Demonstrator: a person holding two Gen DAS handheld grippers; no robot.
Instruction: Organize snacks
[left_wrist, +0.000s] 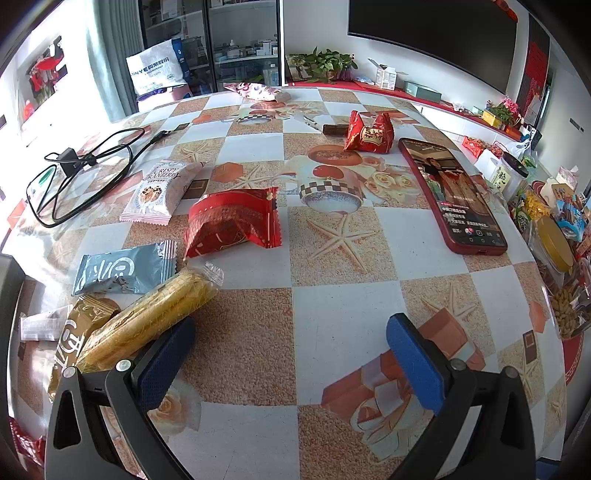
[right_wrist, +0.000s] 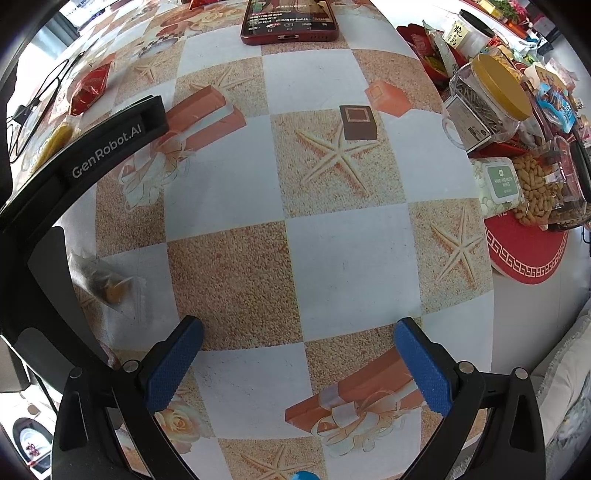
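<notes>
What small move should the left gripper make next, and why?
Probably swing the left gripper a little to its left and close on the yellow roll snack. Its jaws stand open and empty over bare tablecloth, and that roll lies right beside the left pad, the nearest loose snack. The right gripper is open too, with nothing between its fingers.

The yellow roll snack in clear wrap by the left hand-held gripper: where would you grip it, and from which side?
Grip the yellow roll snack across its narrow width near the middle, coming from above with the jaws turned crosswise to its length. It lies flat and diagonal, one end on the gold packet. The left hand-held gripper is open beside it; the crimped end looks too flimsy.
</notes>
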